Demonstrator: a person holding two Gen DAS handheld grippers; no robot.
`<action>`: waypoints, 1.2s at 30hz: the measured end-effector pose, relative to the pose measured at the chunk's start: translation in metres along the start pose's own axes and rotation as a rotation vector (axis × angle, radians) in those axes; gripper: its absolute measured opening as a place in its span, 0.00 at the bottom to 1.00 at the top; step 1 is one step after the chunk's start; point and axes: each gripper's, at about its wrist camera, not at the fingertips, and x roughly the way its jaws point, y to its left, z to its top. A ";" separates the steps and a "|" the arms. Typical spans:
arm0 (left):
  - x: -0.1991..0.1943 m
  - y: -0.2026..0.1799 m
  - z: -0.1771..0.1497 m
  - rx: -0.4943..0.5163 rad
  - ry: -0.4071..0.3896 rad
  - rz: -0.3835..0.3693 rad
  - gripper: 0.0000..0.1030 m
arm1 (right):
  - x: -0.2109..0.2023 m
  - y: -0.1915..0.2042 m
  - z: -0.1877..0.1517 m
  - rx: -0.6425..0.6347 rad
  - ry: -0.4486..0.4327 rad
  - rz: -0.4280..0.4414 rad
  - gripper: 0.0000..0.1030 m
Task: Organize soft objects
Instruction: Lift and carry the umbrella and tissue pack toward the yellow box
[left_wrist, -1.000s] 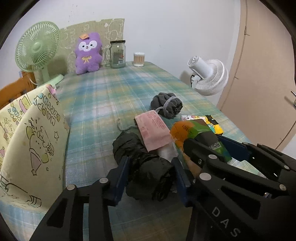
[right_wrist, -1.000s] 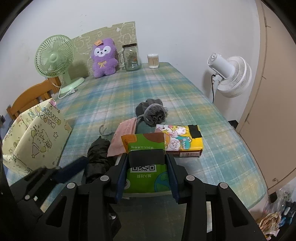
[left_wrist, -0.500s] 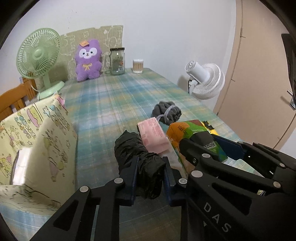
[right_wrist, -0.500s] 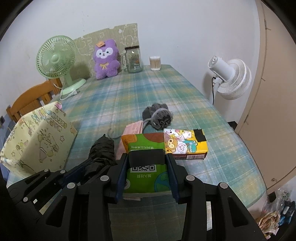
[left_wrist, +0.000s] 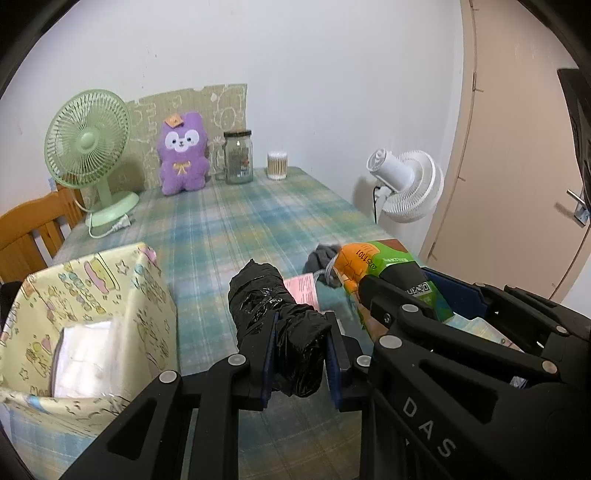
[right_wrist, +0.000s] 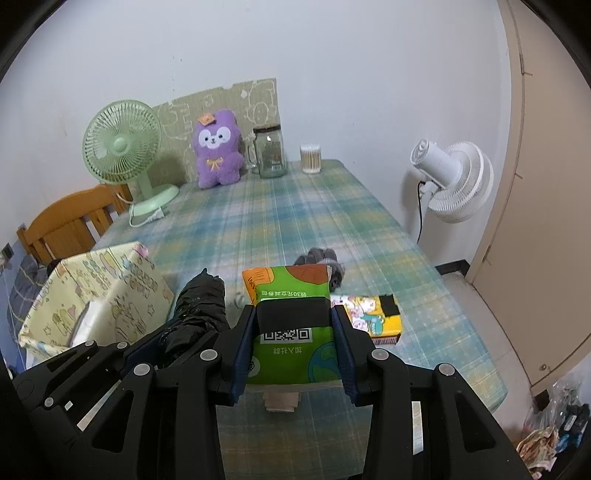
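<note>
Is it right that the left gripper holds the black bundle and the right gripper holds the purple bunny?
Not quite. The right gripper holds the green packet, as the right wrist view shows. The purple bunny sits by the wall. The left gripper does hold the black bundle.

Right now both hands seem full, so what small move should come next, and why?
Probably swing the left gripper leftward over the open patterned box and drop the black bundle. It is lifted and clamped, and the box beside it has room. The right gripper holds the green pack.

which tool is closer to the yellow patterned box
Left. The left tool, holding the black bundle, is beside the yellow patterned box; the right tool is farther right.
</note>
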 end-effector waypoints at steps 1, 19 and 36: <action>-0.002 0.000 0.002 0.001 -0.005 0.001 0.22 | -0.002 0.000 0.002 0.000 -0.005 -0.001 0.42; -0.039 -0.003 0.036 0.021 -0.090 0.030 0.22 | -0.043 0.005 0.035 0.007 -0.094 -0.008 0.42; -0.053 0.014 0.050 0.023 -0.127 0.076 0.22 | -0.051 0.024 0.053 -0.007 -0.134 0.013 0.42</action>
